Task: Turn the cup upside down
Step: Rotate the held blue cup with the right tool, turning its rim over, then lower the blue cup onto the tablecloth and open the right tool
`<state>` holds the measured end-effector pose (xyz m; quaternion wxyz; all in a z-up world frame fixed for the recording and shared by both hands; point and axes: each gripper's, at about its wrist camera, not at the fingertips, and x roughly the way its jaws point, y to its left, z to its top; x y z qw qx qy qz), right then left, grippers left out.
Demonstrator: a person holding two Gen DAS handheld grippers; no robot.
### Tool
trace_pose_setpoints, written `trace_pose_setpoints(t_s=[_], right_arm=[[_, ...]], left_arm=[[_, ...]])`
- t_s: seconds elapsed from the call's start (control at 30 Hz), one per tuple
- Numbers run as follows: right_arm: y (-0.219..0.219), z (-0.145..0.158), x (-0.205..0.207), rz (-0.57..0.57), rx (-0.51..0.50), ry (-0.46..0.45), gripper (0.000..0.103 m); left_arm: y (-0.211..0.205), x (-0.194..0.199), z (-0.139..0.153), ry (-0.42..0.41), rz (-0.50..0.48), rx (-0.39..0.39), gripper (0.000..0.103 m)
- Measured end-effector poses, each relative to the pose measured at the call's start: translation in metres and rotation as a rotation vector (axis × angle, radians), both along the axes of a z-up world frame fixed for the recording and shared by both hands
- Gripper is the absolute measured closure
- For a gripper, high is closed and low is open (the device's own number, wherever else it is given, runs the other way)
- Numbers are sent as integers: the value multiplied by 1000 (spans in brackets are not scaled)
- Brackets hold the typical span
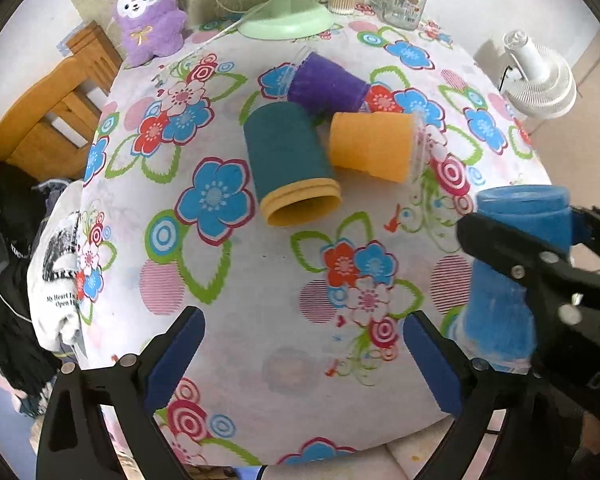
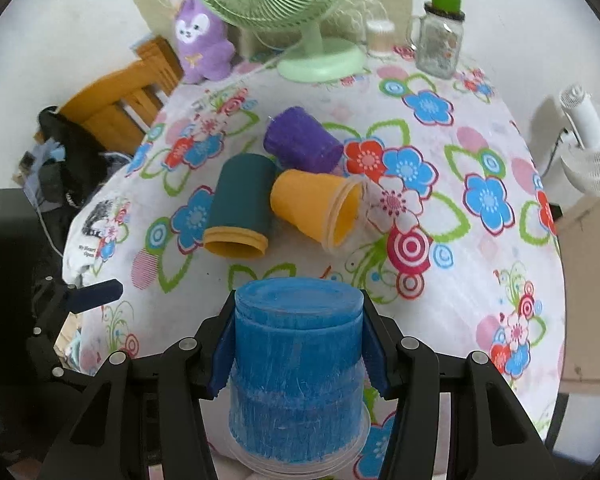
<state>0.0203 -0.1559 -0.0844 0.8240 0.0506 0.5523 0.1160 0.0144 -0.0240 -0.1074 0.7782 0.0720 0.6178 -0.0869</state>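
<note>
The right gripper (image 2: 298,354) is squeezing the fuzzy blue plastic cup (image 2: 296,368) at the bottom middle of the right wrist view. Its two blue pads (image 2: 222,360) are pressing on both sides of the cup. The cup is standing upside down, with its closed bottom on top and its clear rim down on the flowery white tablecloth (image 2: 480,264).

The left gripper (image 1: 304,364) is sitting low in the left wrist view with its fingers wide apart and holding nothing. The blue cup is showing at the right edge there.

In the middle of the table, a dark green cup with a yellow rim (image 1: 288,164), a fuzzy orange cup (image 1: 370,146) and a fuzzy purple cup (image 1: 328,84) are lying on their sides, touching each other.

At the top, a purple stuffed toy (image 1: 150,10) and a light green fan (image 1: 280,8) are standing.
</note>
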Motion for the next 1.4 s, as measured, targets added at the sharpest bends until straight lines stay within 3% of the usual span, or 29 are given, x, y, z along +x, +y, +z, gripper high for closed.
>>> trace_pose_setpoints(t_s=[0.37,0.77,0.97,1.4], right_arm=[[3,4,-16,105,-3,-240,47],[-2,-36,-20,69,-15,-345,47],[-3,-55,-20,70,-17,-398,47],[16,-75,-11,41,-29,-556,47]], left_arm=[[-1,-12,-7,23,81,-78,1],[-10,-8,-42,11,-31,-89,1],[-13,-3,-59,-19,-97,-49,1],[-2,4,-81,-26,-128,36,1]])
